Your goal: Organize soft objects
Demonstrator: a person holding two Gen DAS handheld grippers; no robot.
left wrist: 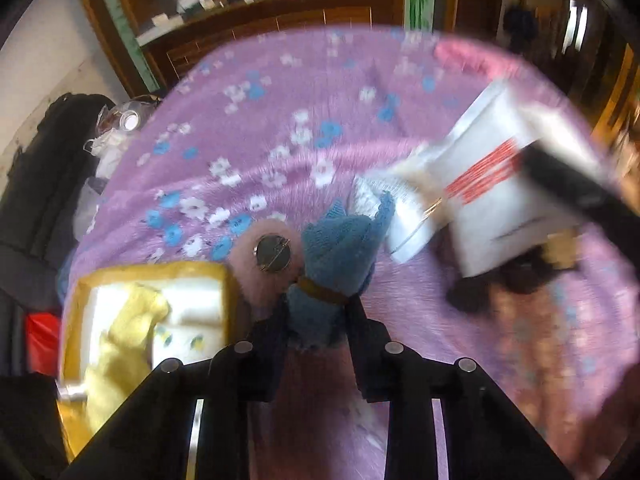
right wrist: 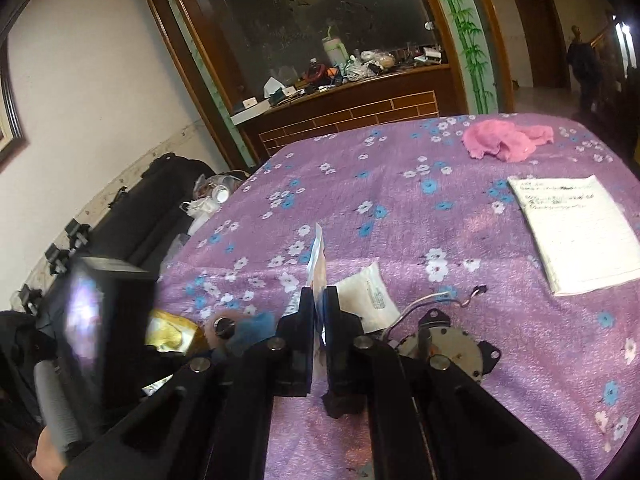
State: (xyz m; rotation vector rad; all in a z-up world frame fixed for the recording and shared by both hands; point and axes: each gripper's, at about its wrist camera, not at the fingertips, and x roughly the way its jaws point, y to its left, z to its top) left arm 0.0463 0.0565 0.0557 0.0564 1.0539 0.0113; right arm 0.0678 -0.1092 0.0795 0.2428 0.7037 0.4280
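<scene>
My left gripper (left wrist: 318, 304) is shut on a blue knitted soft toy (left wrist: 340, 240) with a pink fluffy part and a metal pin back (left wrist: 273, 255), held above the purple flowered bedspread (left wrist: 280, 140). A yellow box (left wrist: 148, 312) with yellow and white cloths lies just left of it. My right gripper (right wrist: 319, 300) is shut on a thin white packet (right wrist: 317, 260), seen edge-on; in the left wrist view this packet (left wrist: 500, 200) shows blurred at right. A pink cloth (right wrist: 506, 140) lies at the far right of the bed.
A small white sachet (right wrist: 368, 296), a round metal motor with wires (right wrist: 448, 344) and a written notebook (right wrist: 576, 232) lie on the bedspread. A black bag (right wrist: 160, 208) stands at the left. A cluttered wooden cabinet (right wrist: 344, 112) is behind.
</scene>
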